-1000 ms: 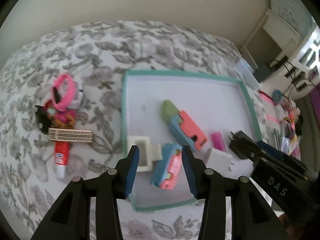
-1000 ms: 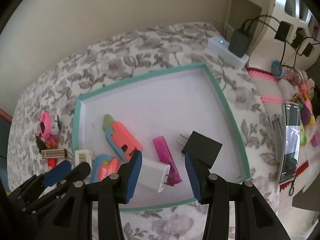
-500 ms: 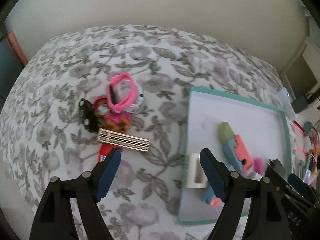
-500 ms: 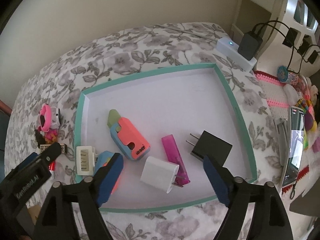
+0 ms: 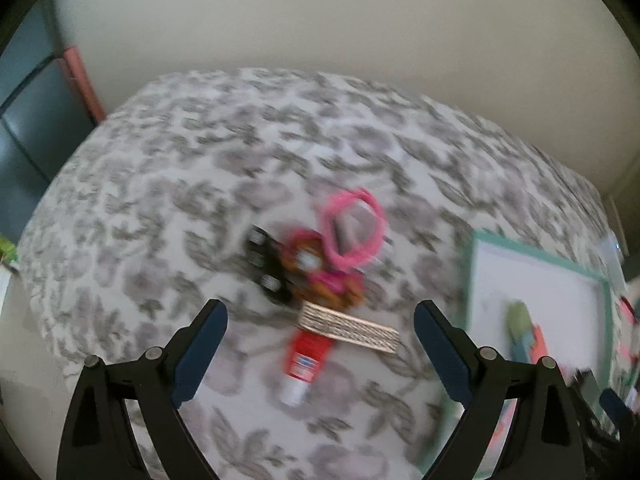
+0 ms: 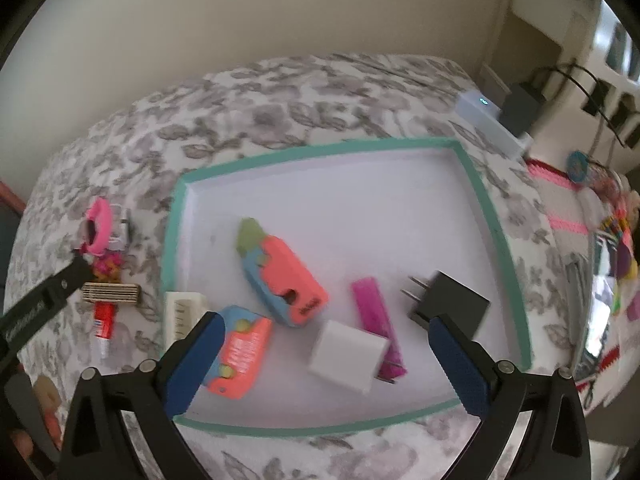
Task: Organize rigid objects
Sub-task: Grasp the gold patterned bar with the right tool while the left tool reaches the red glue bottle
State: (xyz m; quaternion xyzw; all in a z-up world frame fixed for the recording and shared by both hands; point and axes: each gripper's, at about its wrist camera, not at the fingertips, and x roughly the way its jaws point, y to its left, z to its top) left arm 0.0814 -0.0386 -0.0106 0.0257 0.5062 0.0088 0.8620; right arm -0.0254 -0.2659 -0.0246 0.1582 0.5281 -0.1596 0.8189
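Note:
A teal-rimmed white tray (image 6: pixel 496 236) lies on the floral bed. It holds a coral and blue toy (image 6: pixel 280 276), a smaller coral toy (image 6: pixel 240 354), a white charger (image 6: pixel 348 356), a pink lighter (image 6: pixel 376 320), a black plug (image 6: pixel 452 308) and a white block (image 6: pixel 182 312) at its left wall. My right gripper (image 6: pixel 324 360) is open above the tray's near side. My left gripper (image 5: pixel 320 348) is open above a pile left of the tray (image 5: pixel 472 264): a pink ring (image 5: pixel 354 228), a black piece (image 5: pixel 266 268), a tan comb-like strip (image 5: pixel 348 326) and a red tube (image 5: pixel 304 360).
The floral bedspread (image 5: pixel 180 184) covers the surface. A white power strip (image 6: pixel 484 116) with a black adapter sits beyond the tray. A phone (image 6: pixel 598 316) and colourful clutter lie at the right. A wall runs behind the bed.
My left gripper swung left from the tray to the pile and opened wide. My right gripper opened, let go of the white charger and drew back a little.

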